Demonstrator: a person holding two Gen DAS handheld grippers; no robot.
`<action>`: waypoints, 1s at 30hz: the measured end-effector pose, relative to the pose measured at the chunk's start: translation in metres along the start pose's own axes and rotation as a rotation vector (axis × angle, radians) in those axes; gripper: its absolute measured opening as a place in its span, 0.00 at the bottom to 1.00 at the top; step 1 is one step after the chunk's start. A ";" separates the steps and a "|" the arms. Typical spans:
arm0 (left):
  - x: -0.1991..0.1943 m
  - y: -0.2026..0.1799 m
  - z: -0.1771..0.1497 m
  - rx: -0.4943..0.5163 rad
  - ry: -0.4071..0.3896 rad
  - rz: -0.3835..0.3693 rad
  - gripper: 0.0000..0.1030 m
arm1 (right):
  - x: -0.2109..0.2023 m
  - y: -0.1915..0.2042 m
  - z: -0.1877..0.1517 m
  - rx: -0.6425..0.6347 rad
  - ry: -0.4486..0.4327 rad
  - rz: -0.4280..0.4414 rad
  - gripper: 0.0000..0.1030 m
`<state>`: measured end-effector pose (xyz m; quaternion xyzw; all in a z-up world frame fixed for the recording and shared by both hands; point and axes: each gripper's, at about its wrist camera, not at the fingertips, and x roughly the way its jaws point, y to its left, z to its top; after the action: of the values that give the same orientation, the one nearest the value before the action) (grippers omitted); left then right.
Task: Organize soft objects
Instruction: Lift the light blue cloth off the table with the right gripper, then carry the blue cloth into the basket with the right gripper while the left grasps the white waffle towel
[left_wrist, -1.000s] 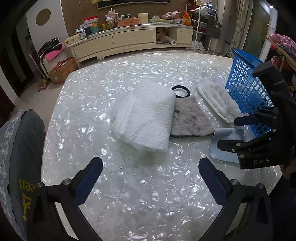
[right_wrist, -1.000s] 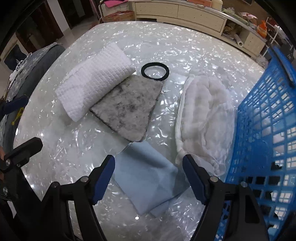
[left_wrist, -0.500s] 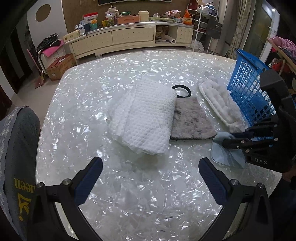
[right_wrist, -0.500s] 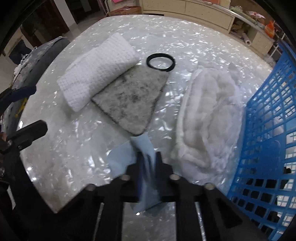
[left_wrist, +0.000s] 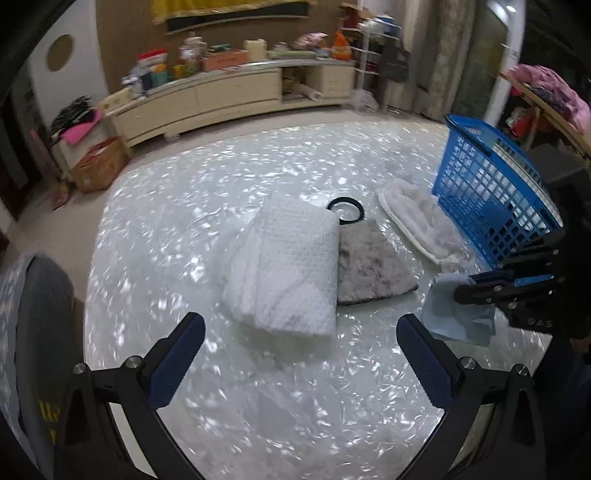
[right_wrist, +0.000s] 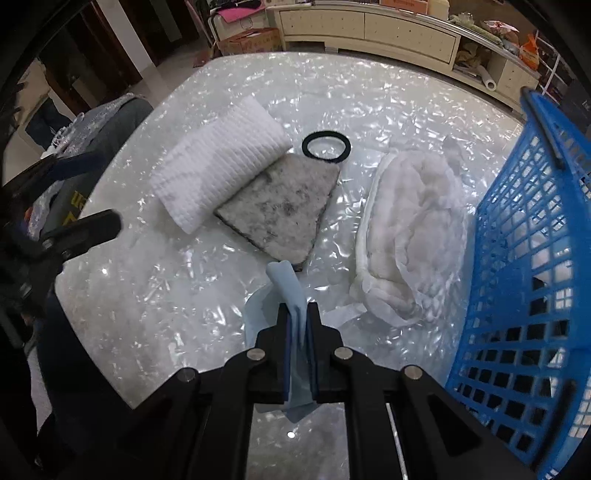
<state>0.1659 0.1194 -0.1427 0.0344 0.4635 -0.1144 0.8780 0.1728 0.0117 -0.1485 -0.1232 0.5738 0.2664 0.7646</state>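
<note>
We have just closed our right gripper (right_wrist: 297, 314) on the light blue cloth (right_wrist: 291, 291), which lay flat on the pearly table (right_wrist: 207, 314) a second ago and is now pinched into a fold and lifted off it. The blue basket (right_wrist: 524, 277) stands at three o'clock, so we judge the drop-in comes next. Our left gripper (left_wrist: 299, 354) hangs with jaws wide apart, empty. The white waffle towel (left_wrist: 291, 266), grey pad (left_wrist: 369, 266), fluffy white cloth (left_wrist: 421, 225) and black hair tie (left_wrist: 346, 210) still wait at twelve o'clock

Bare table (left_wrist: 288, 398) lies before the wide-open left gripper (left_wrist: 301, 354); the towel (left_wrist: 288, 266) blocks farther on, the basket (left_wrist: 491, 206) walls the right.
</note>
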 end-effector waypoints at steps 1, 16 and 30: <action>0.004 0.002 0.004 0.021 0.011 -0.012 1.00 | -0.004 -0.001 0.000 0.004 -0.005 0.004 0.07; 0.074 -0.015 0.020 0.237 0.137 0.036 1.00 | -0.046 -0.018 0.015 0.063 -0.070 0.018 0.07; 0.112 0.006 0.025 0.133 0.207 0.057 0.98 | -0.091 -0.023 0.028 0.086 -0.099 0.030 0.07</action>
<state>0.2481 0.1019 -0.2204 0.1172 0.5421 -0.1158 0.8240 0.1900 -0.0183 -0.0565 -0.0681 0.5478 0.2585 0.7927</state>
